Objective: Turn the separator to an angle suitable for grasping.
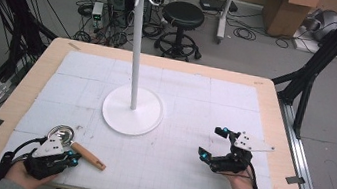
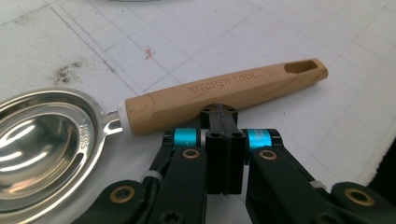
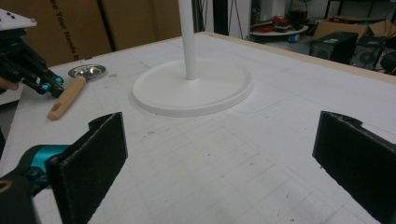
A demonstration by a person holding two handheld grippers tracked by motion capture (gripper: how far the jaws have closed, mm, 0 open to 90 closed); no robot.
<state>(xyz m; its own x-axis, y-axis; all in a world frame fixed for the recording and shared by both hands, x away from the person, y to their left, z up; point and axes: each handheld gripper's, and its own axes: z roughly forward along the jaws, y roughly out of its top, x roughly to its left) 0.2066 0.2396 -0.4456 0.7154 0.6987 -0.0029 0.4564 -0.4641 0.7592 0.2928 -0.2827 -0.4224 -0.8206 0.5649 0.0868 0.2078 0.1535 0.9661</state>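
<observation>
A metal scoop [image 1: 61,134] with a wooden handle [image 1: 89,156] lies flat near the table's front left corner. In the left gripper view the handle [image 2: 224,91] reads "KITCHEN TOOL", and the shiny bowl [image 2: 42,149] is at the left. My left gripper [image 2: 220,114] is shut with nothing between its jaws, its tips right at the handle's near side. In the high view the left gripper [image 1: 73,161] sits just in front of the handle. My right gripper [image 1: 214,143] is open at the front right over bare mat. Its jaws stand wide apart in the right gripper view [image 3: 224,158].
A tall white hook stand rises from a round base [image 1: 132,110] at the table's middle, also the base [image 3: 191,88] ahead of the right gripper. A white gridded mat [image 1: 195,103] covers the wooden table. Behind the table are a black stool [image 1: 183,16], cables and cardboard boxes [image 1: 285,11].
</observation>
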